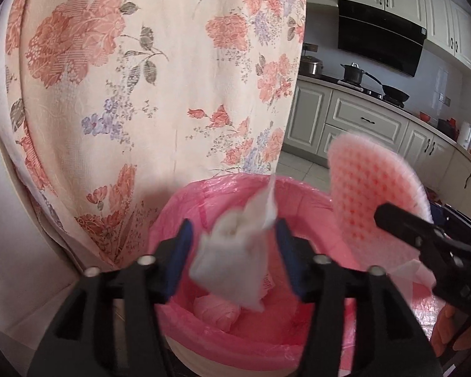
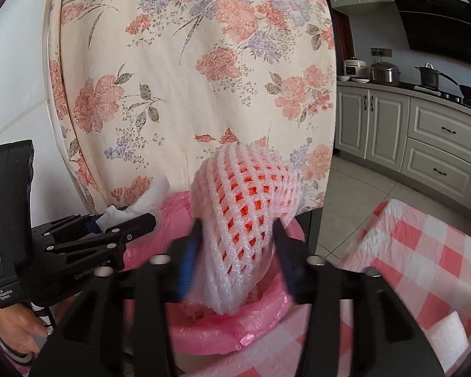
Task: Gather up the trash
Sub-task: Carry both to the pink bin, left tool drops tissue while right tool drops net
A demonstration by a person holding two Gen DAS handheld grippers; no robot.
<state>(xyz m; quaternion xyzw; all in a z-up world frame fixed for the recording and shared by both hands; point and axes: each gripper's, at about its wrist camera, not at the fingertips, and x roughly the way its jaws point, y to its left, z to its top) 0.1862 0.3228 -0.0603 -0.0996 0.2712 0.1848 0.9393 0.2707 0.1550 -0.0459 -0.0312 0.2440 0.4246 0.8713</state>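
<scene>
While my left tongs (image 1: 234, 257) stand spread, one crumpled white tissue (image 1: 235, 254) hangs blurred between the blue pads (image 1: 182, 254), touching neither, directly above the bin. My right tongs (image 2: 238, 254) stand spread as well; one pink foam fruit net (image 2: 245, 216) sits between their pads, and whether the pads still touch it I cannot tell through the blur.

Below both: one round bin lined with a pink bag (image 1: 219, 194), rim folded outward. Inside it, one bundled pink wad (image 1: 216, 314) and a scrap with print I cannot read.

Behind the bin, rising close against its far rim: one floral cloth (image 1: 141, 78), cream with pink and lilac flowers, blocking the view beyond.

Right of the bin: the tabletop under a red-and-white checked cover (image 2: 424, 251), carrying one white foam block (image 2: 449, 339) near its front edge.

Hands: one bare hand (image 2: 18, 336) grips the left handle, with a bangle at the wrist.

Far right, well apart: kitchen cabinets, one black range hood (image 1: 380, 37), one lidded pot (image 1: 353, 73), one dark pan (image 1: 395, 95), one steel cooker (image 2: 384, 72) and one rice cooker (image 2: 354, 69) on the counter.
</scene>
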